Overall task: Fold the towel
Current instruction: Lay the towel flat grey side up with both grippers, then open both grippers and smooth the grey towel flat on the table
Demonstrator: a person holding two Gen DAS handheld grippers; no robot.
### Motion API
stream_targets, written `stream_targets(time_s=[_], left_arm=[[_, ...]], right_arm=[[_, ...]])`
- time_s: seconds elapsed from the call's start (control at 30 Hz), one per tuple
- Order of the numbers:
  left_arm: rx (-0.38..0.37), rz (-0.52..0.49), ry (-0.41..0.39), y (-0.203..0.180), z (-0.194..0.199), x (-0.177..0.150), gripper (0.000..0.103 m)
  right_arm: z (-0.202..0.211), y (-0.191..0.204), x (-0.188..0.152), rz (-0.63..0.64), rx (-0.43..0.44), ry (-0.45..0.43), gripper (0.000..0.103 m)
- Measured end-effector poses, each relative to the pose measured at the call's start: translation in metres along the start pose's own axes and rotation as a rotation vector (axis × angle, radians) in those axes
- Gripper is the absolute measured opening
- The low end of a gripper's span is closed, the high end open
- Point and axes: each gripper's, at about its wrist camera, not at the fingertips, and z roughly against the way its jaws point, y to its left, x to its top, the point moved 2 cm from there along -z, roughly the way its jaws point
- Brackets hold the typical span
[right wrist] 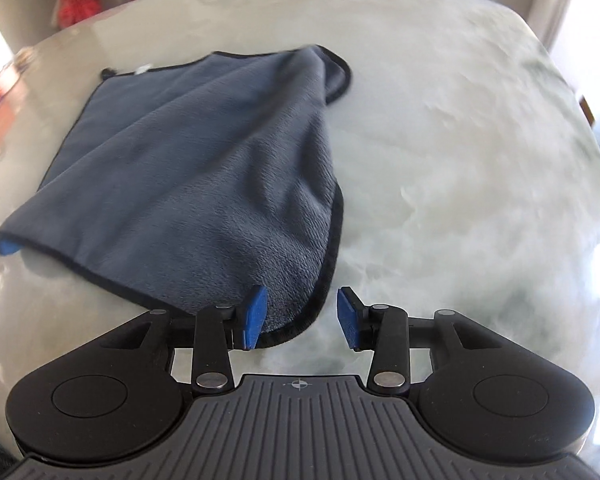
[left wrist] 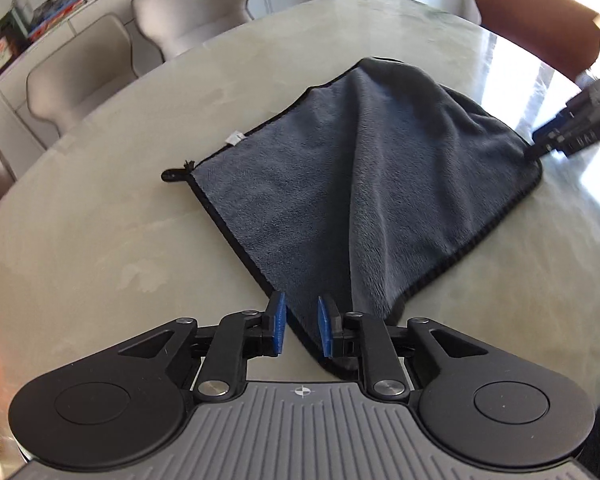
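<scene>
Pale marble table (left wrist: 100, 240); grey towel (left wrist: 360, 184) lies ahead of both tongs. Left gripper (left wrist: 302, 330) and right gripper (right wrist: 302, 318) parted, corners loose between pads. Regrip squarely before folding.

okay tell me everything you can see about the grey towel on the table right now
The towel is dark grey plush cloth, like microfibre, with a black stitched border, a small white tag and a black hanging loop on one edge. It lies spread on the pale marble-look table, not flat: a raised ridge runs through its middle. One corner sits between the parted blue pads of the left gripper; another lies between those of the right gripper, whose pads are wider apart. Neither pair presses it.
</scene>
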Motion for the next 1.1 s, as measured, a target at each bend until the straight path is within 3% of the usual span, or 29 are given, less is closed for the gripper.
stream_targets(time_s=[0.37, 0.4, 0.5, 0.7, 1.1], left_arm=[[-0.053, 0.037, 0.045, -0.013, -0.036, 0.002, 0.018], [-0.053, 0.036, 0.050, -0.013, -0.038, 0.001, 0.019], [-0.055, 0.033, 0.065, -0.015, -0.041, 0.000, 0.020], [-0.043, 0.018, 0.081, -0.019, -0.040, -0.003, 0.026], [-0.039, -0.018, 0.105, -0.026, -0.034, -0.009, 0.031]], right_arm=[[-0.007, 0.021, -0.004, 0.077, -0.044, -0.040, 0.041], [-0.007, 0.022, -0.004, 0.081, -0.041, -0.044, 0.038], [-0.005, 0.026, -0.007, 0.097, -0.007, -0.042, 0.010], [0.010, 0.021, -0.009, 0.117, -0.003, -0.029, 0.009], [0.018, -0.008, -0.013, 0.163, -0.122, 0.068, 0.013]])
